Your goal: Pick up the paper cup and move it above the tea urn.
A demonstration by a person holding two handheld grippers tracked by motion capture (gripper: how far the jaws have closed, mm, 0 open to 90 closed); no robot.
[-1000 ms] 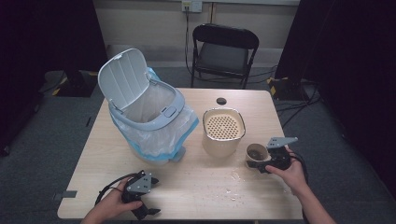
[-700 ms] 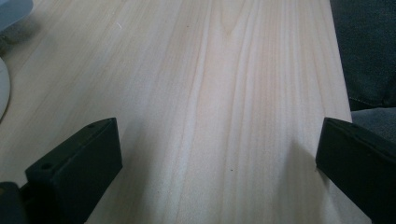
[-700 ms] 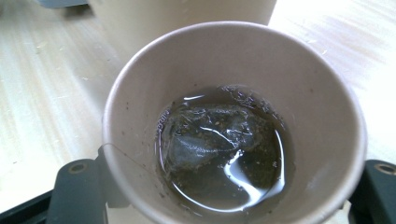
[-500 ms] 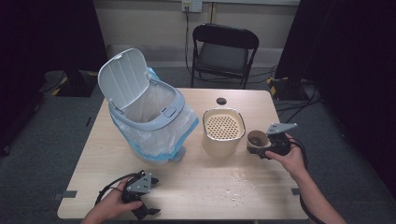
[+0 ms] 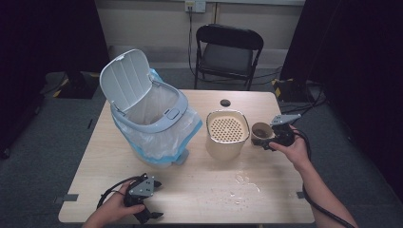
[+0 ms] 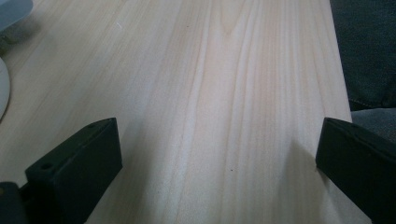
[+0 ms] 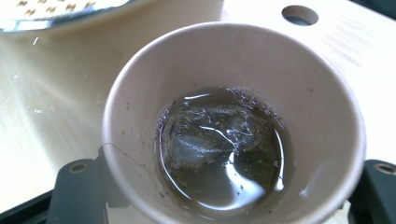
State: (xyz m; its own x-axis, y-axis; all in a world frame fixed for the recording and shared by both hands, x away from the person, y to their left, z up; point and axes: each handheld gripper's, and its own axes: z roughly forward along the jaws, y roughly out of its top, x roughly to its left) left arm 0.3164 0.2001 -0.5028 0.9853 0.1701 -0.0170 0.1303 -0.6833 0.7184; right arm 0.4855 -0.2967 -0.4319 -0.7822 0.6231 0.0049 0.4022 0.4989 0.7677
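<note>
A brown paper cup (image 5: pixel 261 131) with dark liquid and ice in it is held just right of a beige container with a perforated lid (image 5: pixel 227 133). My right gripper (image 5: pixel 267 140) is shut on the cup's sides, and a hand holds it from the right. In the right gripper view the cup (image 7: pixel 233 65) stands upright between the two black jaws of that gripper (image 7: pixel 224 186), and the liquid (image 7: pixel 219 149) lies in its bottom. My left gripper (image 5: pixel 148 214) rests near the table's front left edge; in its own view its jaws (image 6: pixel 219 154) stand wide open over bare wood.
A grey bin (image 5: pixel 152 118) with its lid up and a blue-white liner stands at the table's left. A round hole (image 5: pixel 225 102) sits near the back edge. Drops and crumbs (image 5: pixel 244 185) lie on the wood table (image 5: pixel 199 199). A black chair (image 5: pixel 228 52) stands behind.
The right hand has carried the cup away from the person and a little upward, staying beside the beige container. The left hand has kept still.
</note>
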